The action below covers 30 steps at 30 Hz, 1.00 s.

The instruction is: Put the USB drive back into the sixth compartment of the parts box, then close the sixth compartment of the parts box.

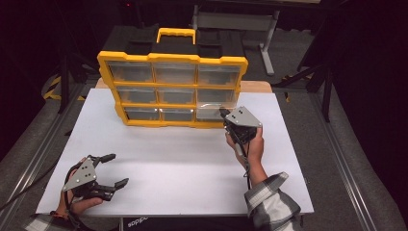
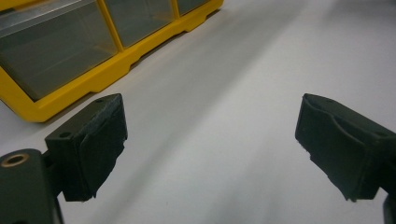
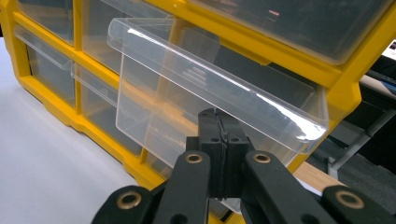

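Observation:
A yellow organizer [image 1: 172, 58] with several clear drawers stands upright at the back of the white board. Its bottom right drawer [image 1: 210, 112] [image 3: 187, 93] is pulled partway out. My right gripper [image 1: 225, 114] [image 3: 217, 116] is shut, its tips pressed against that drawer's front just under the overhanging lip; I see nothing between the pads. My left gripper [image 1: 118, 169] [image 2: 210, 149] rests low at the board's near left corner, open, with only bare board between its fingers [image 2: 95, 149].
The white board [image 1: 173, 163] covers the table, with dark floor and metal rails on both sides. A black case with a yellow handle [image 1: 176, 33] sits behind the organizer. A wooden edge [image 1: 255, 86] shows beyond the board at the right.

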Motion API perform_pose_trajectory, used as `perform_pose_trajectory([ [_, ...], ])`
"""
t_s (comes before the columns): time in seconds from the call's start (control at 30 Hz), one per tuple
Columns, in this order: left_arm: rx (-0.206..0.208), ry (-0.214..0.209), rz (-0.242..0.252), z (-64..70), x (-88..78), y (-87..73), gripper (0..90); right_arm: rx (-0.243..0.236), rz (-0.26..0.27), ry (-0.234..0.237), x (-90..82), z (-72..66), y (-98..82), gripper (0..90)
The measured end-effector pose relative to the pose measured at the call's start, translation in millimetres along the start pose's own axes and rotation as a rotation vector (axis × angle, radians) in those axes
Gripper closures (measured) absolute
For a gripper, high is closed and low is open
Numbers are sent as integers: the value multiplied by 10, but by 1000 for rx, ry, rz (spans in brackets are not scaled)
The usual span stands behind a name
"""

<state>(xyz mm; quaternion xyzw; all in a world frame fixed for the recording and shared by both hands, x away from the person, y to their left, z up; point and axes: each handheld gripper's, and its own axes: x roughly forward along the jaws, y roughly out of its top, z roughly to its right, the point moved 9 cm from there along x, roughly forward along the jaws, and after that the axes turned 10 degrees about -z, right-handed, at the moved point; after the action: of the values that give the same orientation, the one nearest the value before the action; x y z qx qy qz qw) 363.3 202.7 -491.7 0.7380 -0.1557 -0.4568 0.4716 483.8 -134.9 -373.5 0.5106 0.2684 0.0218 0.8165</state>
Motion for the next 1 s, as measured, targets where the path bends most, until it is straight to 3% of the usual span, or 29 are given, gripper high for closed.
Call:
perform_pose_trajectory([
  [1.0, 8, -9, 1, 9, 23, 11, 101, 0, -20, -11, 130, 69, 58, 900],
])
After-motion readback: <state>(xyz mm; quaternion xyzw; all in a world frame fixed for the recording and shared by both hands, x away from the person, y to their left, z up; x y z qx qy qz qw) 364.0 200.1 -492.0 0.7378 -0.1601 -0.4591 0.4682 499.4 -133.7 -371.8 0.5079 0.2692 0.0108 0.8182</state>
